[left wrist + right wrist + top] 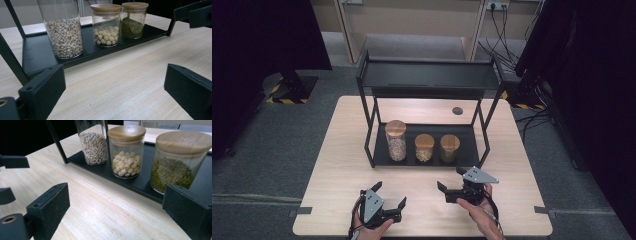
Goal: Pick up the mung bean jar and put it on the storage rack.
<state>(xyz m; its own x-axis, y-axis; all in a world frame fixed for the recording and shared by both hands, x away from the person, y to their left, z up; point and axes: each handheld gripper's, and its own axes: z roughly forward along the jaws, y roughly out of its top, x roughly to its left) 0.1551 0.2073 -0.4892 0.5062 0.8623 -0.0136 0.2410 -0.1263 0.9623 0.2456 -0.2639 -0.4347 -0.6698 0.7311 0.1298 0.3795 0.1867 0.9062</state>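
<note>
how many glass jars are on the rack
3, all in a row on the lower shelf of the black rack: the tall jar at the left, the jar of pale round seeds in the middle, the jar of green beans at the right.

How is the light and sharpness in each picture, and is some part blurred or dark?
High view: even light on the table, the far corners black, the jars small and soft. Left gripper view: sharp jars, the tall jar cut off at the top. Right gripper view: a pale sheen on the table ahead of the jaws, the near green-bean jar slightly soft, the upper left dark.
</note>
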